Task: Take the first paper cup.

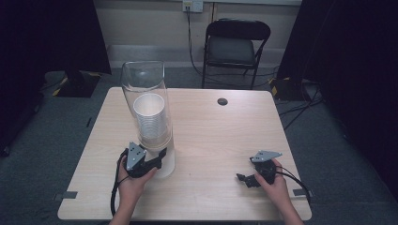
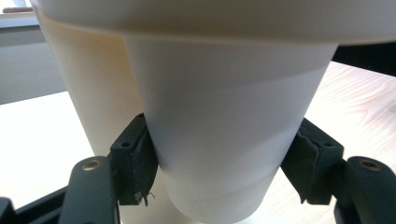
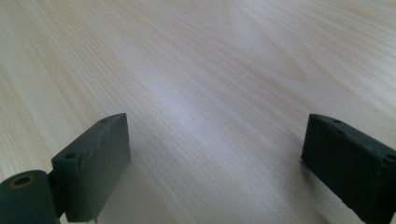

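I see the white paper cup [image 2: 224, 130] at the bottom of a stack of cups [image 1: 150, 119] inside a tall clear tube [image 1: 146, 108], which stands toward the desk's [image 1: 211, 140] left edge. My left gripper [image 1: 157, 157], held level in the left hand [image 1: 133, 180], is clamped on that cup, pads pressing both sides. Near the desk's front right corner, my right gripper [image 1: 244, 178] sits low with its jaws spread wide over bare wood.
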Demonstrator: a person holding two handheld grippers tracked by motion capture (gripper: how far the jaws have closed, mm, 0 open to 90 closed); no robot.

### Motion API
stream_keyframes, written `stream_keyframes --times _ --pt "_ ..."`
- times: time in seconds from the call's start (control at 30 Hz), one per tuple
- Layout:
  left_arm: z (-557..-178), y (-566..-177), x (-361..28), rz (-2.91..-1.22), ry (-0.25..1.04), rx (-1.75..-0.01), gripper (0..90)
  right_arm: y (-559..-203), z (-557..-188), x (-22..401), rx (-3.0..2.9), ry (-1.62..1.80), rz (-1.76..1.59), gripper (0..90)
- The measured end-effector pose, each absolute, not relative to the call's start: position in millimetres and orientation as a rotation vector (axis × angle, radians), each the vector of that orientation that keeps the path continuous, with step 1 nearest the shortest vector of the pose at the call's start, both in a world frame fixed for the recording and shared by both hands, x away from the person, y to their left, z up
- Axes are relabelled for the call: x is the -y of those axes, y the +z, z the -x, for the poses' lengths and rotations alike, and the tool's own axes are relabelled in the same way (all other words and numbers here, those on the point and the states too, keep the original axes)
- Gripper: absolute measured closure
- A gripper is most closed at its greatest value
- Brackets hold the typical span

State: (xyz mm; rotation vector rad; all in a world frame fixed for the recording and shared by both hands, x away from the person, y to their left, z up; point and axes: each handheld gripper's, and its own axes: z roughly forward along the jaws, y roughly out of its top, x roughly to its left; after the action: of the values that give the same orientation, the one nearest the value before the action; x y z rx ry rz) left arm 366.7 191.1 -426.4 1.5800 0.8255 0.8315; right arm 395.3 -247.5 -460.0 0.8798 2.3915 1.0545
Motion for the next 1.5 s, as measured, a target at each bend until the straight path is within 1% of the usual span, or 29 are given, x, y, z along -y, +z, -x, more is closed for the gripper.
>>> stream_keyframes --times 0.23,0.7,0.73,0.77,0.8,0.93,1.03,1.23,1.33,1.5 --pt "-367 -426 -190 -1.578 0.824 -0.837 33.5 -460 -395 248 -2.391 1.054 -0.88 7.2" --pt "-366 -428 -189 -1.577 0.852 -0.837 33.8 -460 -395 247 -2.392 1.055 -0.882 7.2" --pt "-367 -427 -189 -1.595 0.845 -0.83 34.5 -460 -395 247 -2.392 1.055 -0.882 7.2" --pt "-371 -432 -185 -1.69 0.836 -0.897 34.5 -460 -395 247 -2.392 1.055 -0.882 7.2" --pt "-374 -465 -191 -1.825 0.766 -1.009 36.8 -460 -395 247 -2.393 1.056 -0.881 7.2" --pt "-368 -464 -185 -1.799 0.739 -0.974 36.7 -460 -394 248 -2.393 1.056 -0.877 7.1" --pt "-362 -461 -187 -1.84 0.715 -0.944 35.9 -460 -394 248 -2.394 1.056 -0.877 7.1" --pt "-355 -462 -189 -1.827 0.657 -0.949 35.6 -460 -395 249 -2.4 1.056 -0.864 7.1" --pt "-353 -463 -189 -1.847 0.651 -0.944 35.1 -460 -394 250 -2.402 1.058 -0.864 7.1" --pt "-353 -466 -189 -1.821 0.656 -0.931 35.0 -460 -394 251 -2.404 1.058 -0.865 7.1"
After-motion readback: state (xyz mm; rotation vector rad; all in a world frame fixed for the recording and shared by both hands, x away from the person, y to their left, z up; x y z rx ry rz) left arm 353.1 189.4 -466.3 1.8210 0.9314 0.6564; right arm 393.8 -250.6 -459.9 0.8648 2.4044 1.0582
